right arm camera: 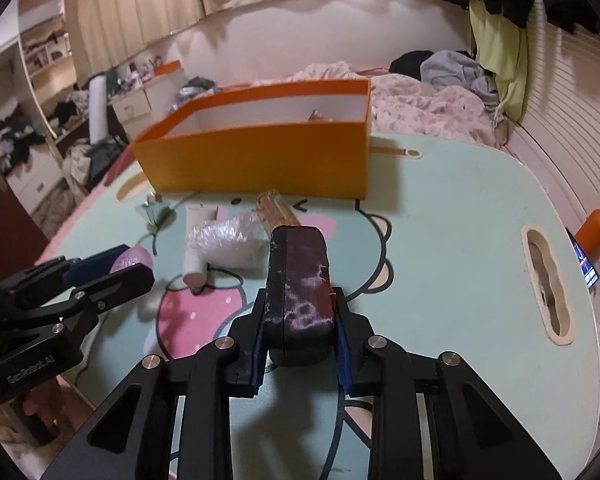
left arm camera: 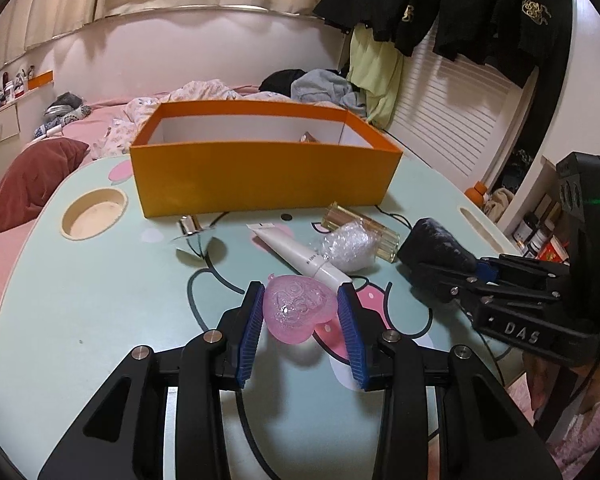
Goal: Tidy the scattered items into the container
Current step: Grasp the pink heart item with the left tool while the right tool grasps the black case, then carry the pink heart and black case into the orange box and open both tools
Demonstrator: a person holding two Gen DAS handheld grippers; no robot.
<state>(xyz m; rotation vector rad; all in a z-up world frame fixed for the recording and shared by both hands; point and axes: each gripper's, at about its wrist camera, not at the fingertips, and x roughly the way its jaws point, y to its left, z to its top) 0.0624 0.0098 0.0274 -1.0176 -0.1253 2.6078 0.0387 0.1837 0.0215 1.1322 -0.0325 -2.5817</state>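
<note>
Both grippers gripping, orange box point(left arm camera: 260, 172) at twelve o'clock.
Left gripper point(left arm camera: 300, 308) clamps pink heart case point(left arm camera: 298, 310); right gripper point(right arm camera: 300, 320) clamps dark pouch point(right arm camera: 300, 280).

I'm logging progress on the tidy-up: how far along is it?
Early. One small item already sits in the orange box. The left gripper is shut on the pink heart, the right gripper on the dark case. White tube, plastic wrap and amber bottle remain on the table.

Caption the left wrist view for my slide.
Left gripper clamps translucent pink heart case before open orange cardboard box.
</note>
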